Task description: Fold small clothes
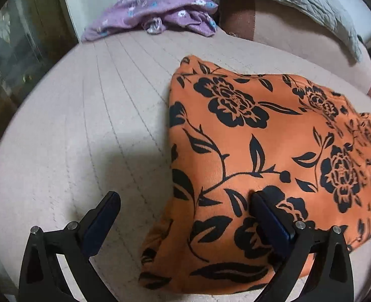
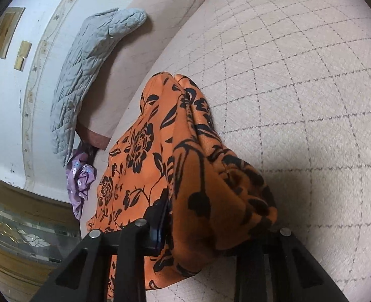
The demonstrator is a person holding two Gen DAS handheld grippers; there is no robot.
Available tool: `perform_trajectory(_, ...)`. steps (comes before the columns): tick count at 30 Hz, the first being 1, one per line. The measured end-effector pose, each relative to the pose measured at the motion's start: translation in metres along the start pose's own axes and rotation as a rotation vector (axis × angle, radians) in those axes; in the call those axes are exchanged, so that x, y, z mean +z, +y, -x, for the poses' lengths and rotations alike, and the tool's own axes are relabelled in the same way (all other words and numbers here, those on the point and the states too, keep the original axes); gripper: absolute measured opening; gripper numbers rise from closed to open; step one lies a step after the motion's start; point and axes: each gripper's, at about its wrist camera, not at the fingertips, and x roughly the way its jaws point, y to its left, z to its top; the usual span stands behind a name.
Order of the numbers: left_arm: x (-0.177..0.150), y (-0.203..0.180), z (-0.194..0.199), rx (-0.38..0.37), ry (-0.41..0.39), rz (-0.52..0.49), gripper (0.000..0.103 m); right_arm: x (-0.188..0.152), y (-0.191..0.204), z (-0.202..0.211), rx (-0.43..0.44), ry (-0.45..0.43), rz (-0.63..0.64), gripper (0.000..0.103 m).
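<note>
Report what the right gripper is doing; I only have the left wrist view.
Observer: The right gripper is shut on a bunched edge of the orange floral garment.
Operator: Say how the bunch sits.
Observer: It drapes over one finger and hides it; only the other pad shows.
Operator: Check the bed beside it.
Observer: The bunch casts a shadow on the quilted bed cover there.
</note>
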Motion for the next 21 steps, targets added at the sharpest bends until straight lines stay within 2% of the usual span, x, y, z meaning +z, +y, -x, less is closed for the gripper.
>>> perform_trajectory(2, 0.000, 0.006, 0.004, -0.018, -0.013, 0.032, 0.103, -0.001, 0.001, 0.000, -0.003, -0.001, 0.004, 0.031)
perform_trajectory(7, 0.004, 0.019, 0.032, -0.031, -0.147, 0.069, 0.103, -0.003, 0.007, -0.001, -0.019, 0.001, 0.020, 0.031)
perform_trajectory(12, 0.004, 0.026, 0.049, -0.037, -0.227, 0.104, 0.103, -0.003, 0.007, -0.002, -0.022, 0.005, 0.020, 0.032)
perform_trajectory(21, 0.007, 0.024, 0.047, -0.021, -0.227, 0.105, 0.103, -0.003, 0.009, -0.001, -0.031, -0.003, 0.034, 0.031)
